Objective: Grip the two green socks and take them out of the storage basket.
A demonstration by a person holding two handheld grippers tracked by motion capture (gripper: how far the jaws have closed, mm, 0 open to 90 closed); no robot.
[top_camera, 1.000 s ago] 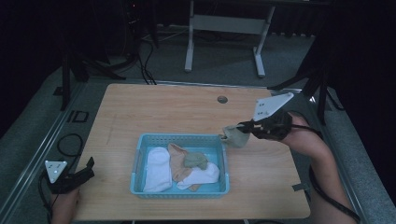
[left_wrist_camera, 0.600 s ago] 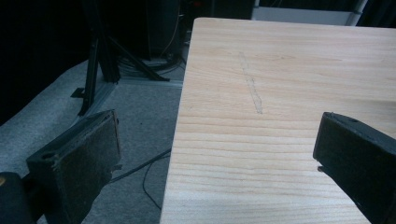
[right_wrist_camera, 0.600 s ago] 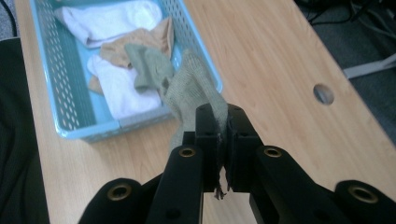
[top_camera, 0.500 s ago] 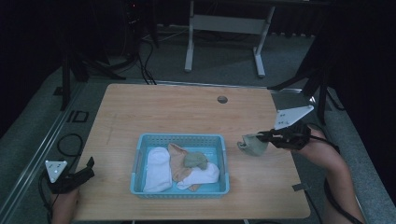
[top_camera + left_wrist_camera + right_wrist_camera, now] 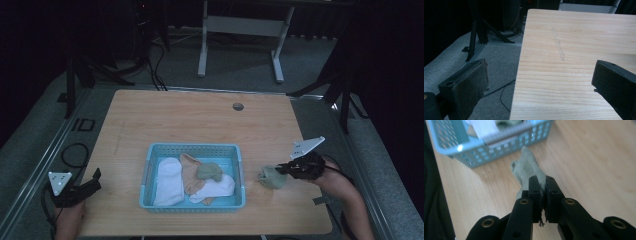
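Right tongs (image 5: pixel 541 192) clamped tight on a grey-green sock (image 5: pixel 527 168), jaws closed with fabric pinched between them. Sock sits on the table (image 5: pixel 200 120) just right of the blue basket (image 5: pixel 149 172), its free end drooping onto the wood, close to the basket wall but outside it. Looks like socks are being sorted out of the basket, so this one is probably being laid down on open table. Basket holds a white sock (image 5: pixel 167 180), an orange one (image 5: pixel 189 170), another green one (image 5: pixel 210 171) and a second white (image 5: pixel 217 189). Left tongs (image 5: pixel 80 190) parked at the table's near-left corner, jaws wide apart, holding nothing, likely kept clear until needed.
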